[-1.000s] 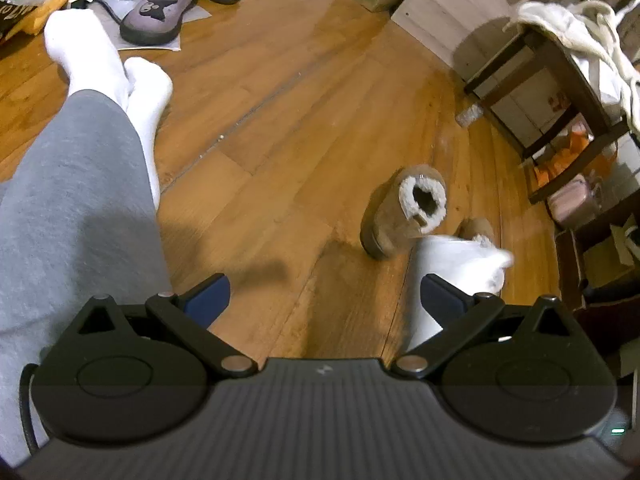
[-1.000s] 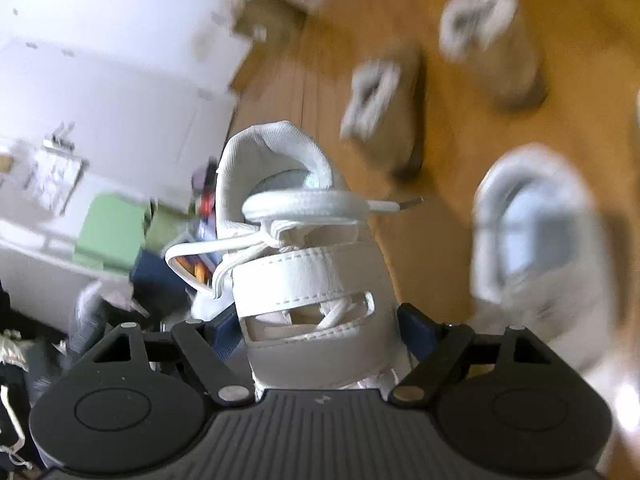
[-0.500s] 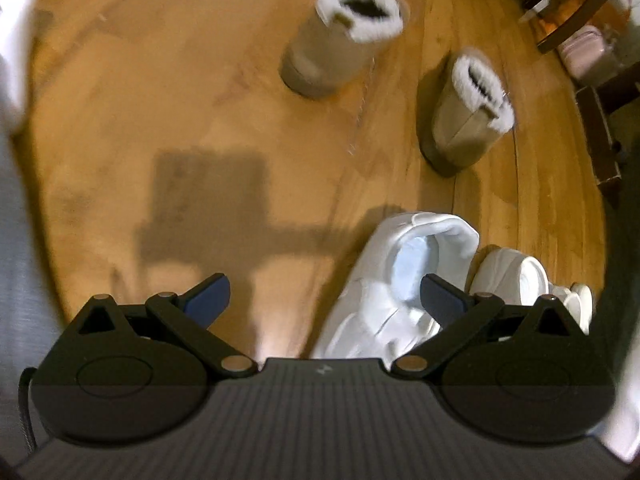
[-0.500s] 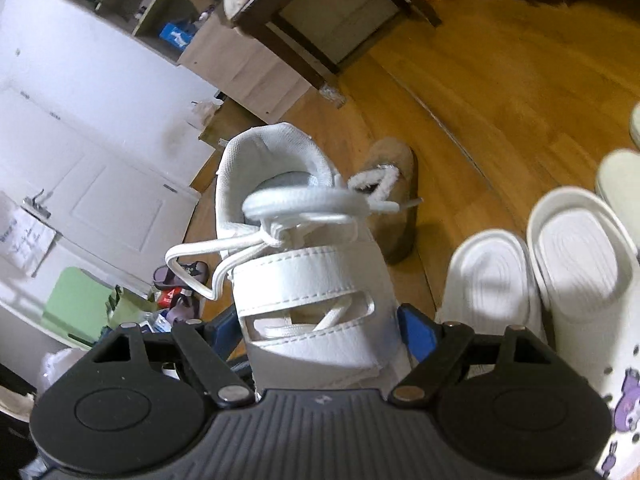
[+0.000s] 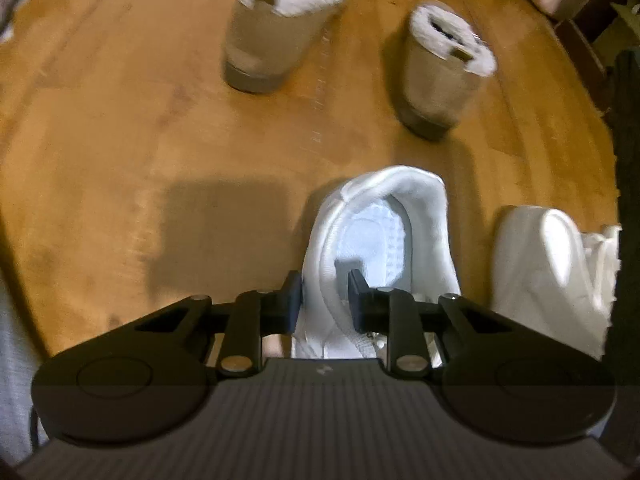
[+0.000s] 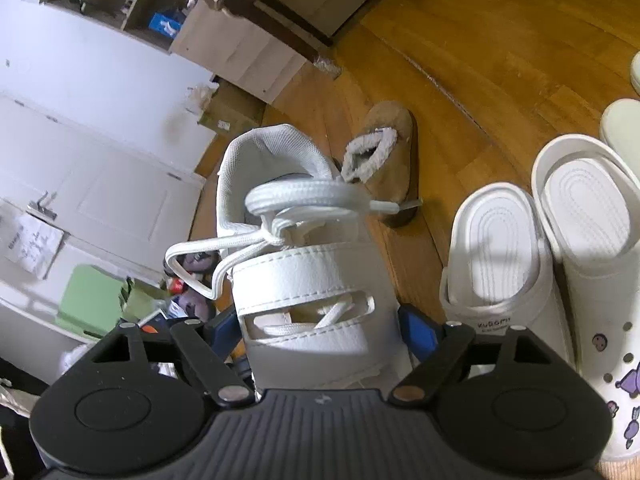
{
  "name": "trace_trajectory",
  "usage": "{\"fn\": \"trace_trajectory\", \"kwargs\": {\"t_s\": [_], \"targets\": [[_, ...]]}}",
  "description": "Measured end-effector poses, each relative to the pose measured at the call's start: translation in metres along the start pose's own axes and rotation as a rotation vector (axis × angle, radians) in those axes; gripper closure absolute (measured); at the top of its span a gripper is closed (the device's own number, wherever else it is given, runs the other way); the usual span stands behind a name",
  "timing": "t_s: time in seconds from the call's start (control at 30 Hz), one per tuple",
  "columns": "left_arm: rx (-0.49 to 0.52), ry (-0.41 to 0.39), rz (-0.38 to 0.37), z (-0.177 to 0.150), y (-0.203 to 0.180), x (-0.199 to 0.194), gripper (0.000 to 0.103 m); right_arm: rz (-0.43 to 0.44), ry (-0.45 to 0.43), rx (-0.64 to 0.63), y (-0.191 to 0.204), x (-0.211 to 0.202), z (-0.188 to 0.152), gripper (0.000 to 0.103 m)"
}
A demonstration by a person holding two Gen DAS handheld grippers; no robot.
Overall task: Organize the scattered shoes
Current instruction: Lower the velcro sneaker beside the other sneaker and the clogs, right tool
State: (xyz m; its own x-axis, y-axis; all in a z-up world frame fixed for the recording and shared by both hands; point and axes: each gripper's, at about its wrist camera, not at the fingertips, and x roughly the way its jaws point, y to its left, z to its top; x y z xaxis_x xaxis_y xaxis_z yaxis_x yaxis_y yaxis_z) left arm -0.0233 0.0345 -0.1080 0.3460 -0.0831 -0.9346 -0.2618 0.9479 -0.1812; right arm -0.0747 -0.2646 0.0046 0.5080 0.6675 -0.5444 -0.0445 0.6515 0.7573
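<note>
Left gripper [image 5: 324, 294]: jaws closing on the side wall of a white sneaker [image 5: 384, 236] on the wood floor [image 5: 120, 152], one finger outside the collar, the other inside the shoe opening; pads look pressed on the wall. That sneaker's long axis runs along the jaw line, heel away from the gripper, toe end hidden under the gripper body. Just beside the jaws on the outer right, another white shoe [image 5: 548, 264] lies parallel. Ahead of the jaws, well apart, two tan fleece-lined boots [image 5: 280, 28] stand upright, openings up. Right gripper [image 6: 320, 320]: jaws wide, clamped across the midfoot of a white strapped sneaker [image 6: 304, 280], held off the floor. Long axis along the fingers, heel collar pointing away, laces loose on top. Right of the jaws: white clogs [image 6: 496, 256] side by side on the floor.
</note>
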Motion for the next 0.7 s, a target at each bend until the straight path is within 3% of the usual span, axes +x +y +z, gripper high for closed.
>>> {"fn": "trace_trajectory", "kwargs": {"t_s": [0.17,0.27,0.43,0.5,0.6,0.7], "targets": [[-0.124,-0.024,-0.021,0.006,0.045,-0.010,0.080,-0.015,0.043,-0.015,0.002,0.018,-0.008,0.020],[-0.122,-0.044,0.016,0.008,0.054,-0.015,0.080,-0.031,0.072,-0.016,0.001,0.035,-0.012,0.020],[-0.039,-0.102,0.078,0.014,0.051,-0.027,0.087,-0.154,0.094,-0.077,0.009,0.070,-0.024,0.019],[-0.034,-0.117,0.023,0.019,0.049,-0.034,0.087,-0.237,0.093,-0.090,0.013,0.083,-0.031,0.016],[-0.112,-0.109,-0.140,0.020,0.055,-0.042,0.087,-0.365,0.105,-0.055,0.016,0.097,-0.043,0.014],[-0.157,-0.086,-0.171,0.016,0.061,-0.042,0.087,-0.299,0.067,-0.063,0.019,0.080,-0.048,0.015]]}}
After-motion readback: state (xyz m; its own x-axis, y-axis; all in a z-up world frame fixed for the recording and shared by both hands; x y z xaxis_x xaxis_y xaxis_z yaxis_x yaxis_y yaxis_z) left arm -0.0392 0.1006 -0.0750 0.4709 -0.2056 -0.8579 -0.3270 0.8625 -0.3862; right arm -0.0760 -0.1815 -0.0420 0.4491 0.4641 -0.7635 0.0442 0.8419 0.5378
